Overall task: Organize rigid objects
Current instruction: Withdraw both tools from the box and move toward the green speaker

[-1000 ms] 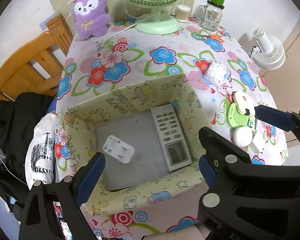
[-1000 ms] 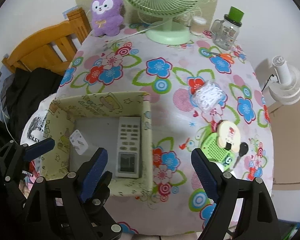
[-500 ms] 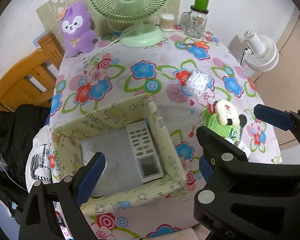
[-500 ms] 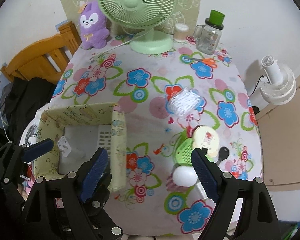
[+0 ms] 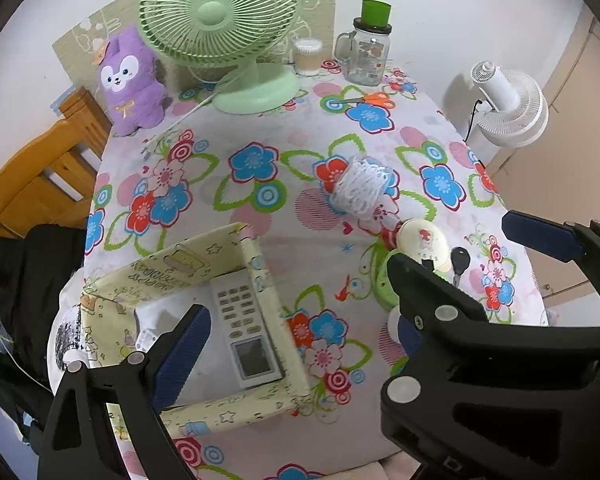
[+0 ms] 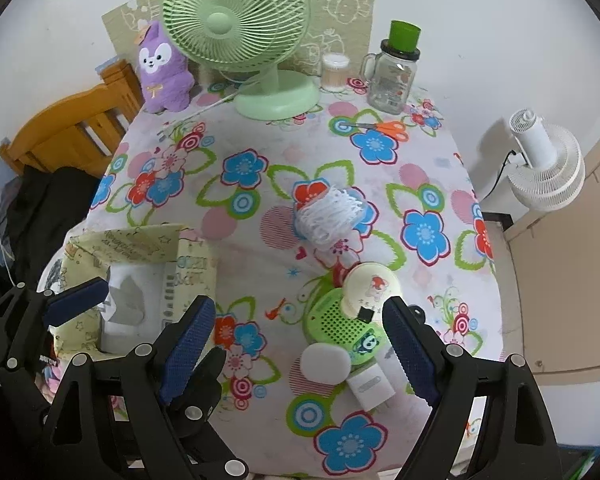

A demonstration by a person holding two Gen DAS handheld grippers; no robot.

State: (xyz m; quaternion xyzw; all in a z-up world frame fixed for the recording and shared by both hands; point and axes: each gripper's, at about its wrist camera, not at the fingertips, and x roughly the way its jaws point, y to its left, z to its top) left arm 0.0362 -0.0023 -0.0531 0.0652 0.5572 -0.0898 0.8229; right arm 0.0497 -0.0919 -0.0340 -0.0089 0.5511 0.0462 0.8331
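A: Largest first: the table [image 6: 260,264], under a flowered cloth, carries everything. At its far edge stand the green desk fan [image 6: 236,28], a purple plush toy [image 6: 162,70] to its left and a glass jar with a green lid [image 6: 392,76] to its right

B: And the pale yellow storage box [image 5: 268,308]?

A: It sits at the near left corner of the table, top open. A white remote control [image 5: 244,332] lies flat inside against its right wall. A second white object lies further left in the box; what it is I cannot tell

B: The loose items?

A: On the right half of the cloth. A white mesh bundle [image 6: 332,216] lies near the middle. Nearer, a green round speaker [image 6: 340,324] has a cream round case [image 6: 370,288] overlapping its top edge. A white rounded pod [image 6: 326,362] touches the speaker's lower left side, and a white plug adapter [image 6: 370,386] lies just beside the pod. A black key [image 5: 459,262] lies just right of the cream case

B: The grippers?

A: The left gripper [image 5: 296,328] hangs above the box's right wall, jaws spread wide, gripping nothing. The right gripper [image 6: 300,336] hangs over the speaker cluster, jaws likewise wide apart and empty, its blue fingers [image 6: 406,354] clear of every item
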